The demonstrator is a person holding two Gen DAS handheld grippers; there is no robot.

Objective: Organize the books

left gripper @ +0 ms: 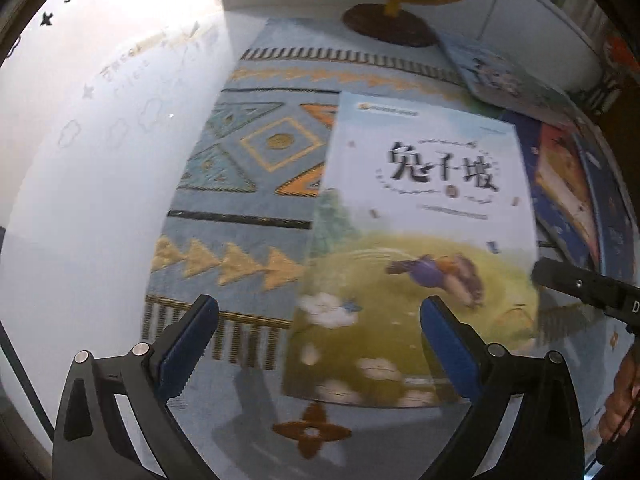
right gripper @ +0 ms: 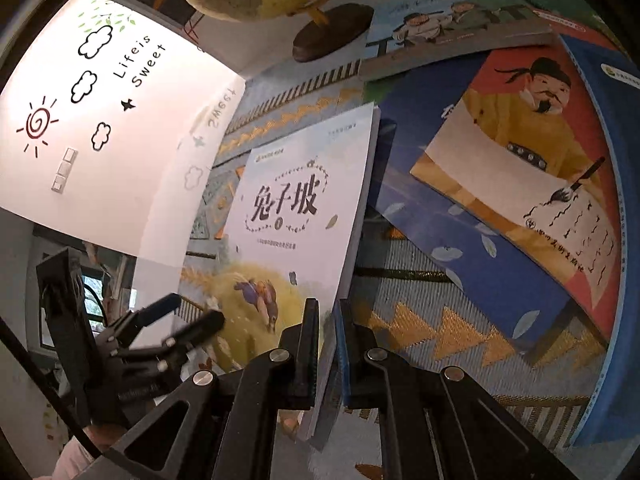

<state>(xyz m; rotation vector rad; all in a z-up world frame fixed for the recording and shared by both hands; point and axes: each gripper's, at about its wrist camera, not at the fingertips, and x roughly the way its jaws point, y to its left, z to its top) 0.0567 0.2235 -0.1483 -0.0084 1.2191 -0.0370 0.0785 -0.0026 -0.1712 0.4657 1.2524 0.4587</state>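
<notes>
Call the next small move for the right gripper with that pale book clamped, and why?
Probably carry the pale book toward the other books lying on the rug and set it down on them. The right gripper is shut on its edge, lifted clear of the rug, while the left gripper is open, holding nothing, so the right alone bears it.

Black tool (left gripper: 320, 344), blue pads (left gripper: 184, 348), silver screws
</notes>
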